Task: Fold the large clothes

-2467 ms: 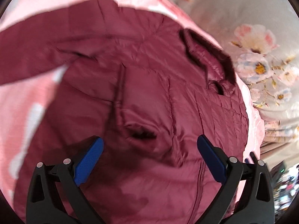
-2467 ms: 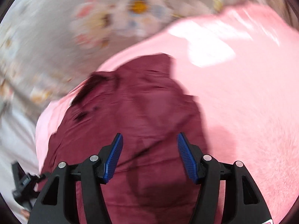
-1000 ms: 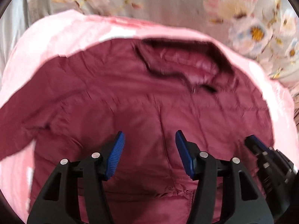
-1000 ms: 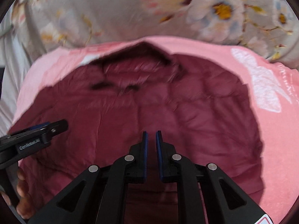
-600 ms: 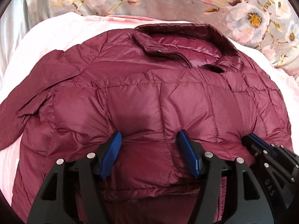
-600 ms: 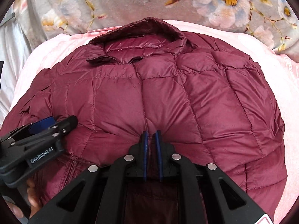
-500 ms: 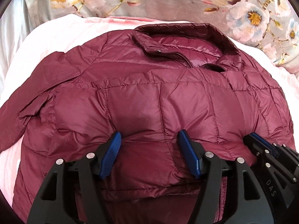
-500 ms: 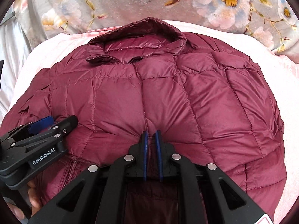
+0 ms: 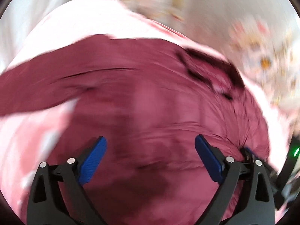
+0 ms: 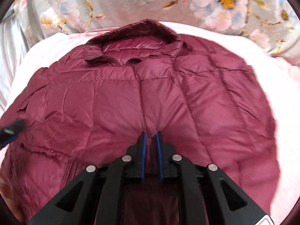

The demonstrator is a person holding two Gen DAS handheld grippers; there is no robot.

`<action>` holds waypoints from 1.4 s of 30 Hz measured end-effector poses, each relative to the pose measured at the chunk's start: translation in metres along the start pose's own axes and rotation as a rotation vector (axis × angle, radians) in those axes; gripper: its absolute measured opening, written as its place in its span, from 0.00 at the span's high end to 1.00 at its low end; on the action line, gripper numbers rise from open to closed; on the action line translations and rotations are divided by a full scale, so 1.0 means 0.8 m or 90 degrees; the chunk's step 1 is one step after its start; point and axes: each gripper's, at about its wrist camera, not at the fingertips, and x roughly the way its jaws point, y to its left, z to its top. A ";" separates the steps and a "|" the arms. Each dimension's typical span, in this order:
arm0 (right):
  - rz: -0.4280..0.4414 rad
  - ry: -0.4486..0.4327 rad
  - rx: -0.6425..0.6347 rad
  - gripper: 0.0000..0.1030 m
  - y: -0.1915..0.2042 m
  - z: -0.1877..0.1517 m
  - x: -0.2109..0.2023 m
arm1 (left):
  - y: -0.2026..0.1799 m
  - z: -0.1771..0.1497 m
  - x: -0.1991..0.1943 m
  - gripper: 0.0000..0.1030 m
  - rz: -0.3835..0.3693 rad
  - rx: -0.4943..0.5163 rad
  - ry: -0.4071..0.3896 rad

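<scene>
So far the maroon quilted puffer jacket (image 10: 116,101) only lies spread ahead, unfolded, its front ridge between the opening right gripper (image 10: 150,136) pads, while the left gripper (image 9: 150,150) opens empty.

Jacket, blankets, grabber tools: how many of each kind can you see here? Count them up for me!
Maroon puffer jacket: 1
Pink blanket under the jacket: 1
Flowered grey cover behind it: 1
Grabbers: 2, the left gripper spread wide with its jaws opening, the right gripper narrow, jaws opening, a fold of jacket between them
Total: 5
</scene>
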 end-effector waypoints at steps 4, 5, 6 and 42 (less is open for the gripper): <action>0.043 -0.011 -0.013 0.67 0.025 -0.037 -0.049 | 0.155 0.019 -0.053 0.08 0.043 -0.157 -0.015; 0.047 -0.010 -0.020 0.64 0.033 -0.049 -0.058 | 0.184 0.021 -0.060 0.08 0.055 -0.187 -0.018; 0.054 -0.007 -0.024 0.61 0.039 -0.059 -0.064 | 0.224 0.022 -0.069 0.08 0.078 -0.227 -0.021; 0.019 -0.039 0.072 0.38 -0.031 -0.127 -0.119 | -0.274 0.008 -0.040 0.33 -0.186 0.228 0.033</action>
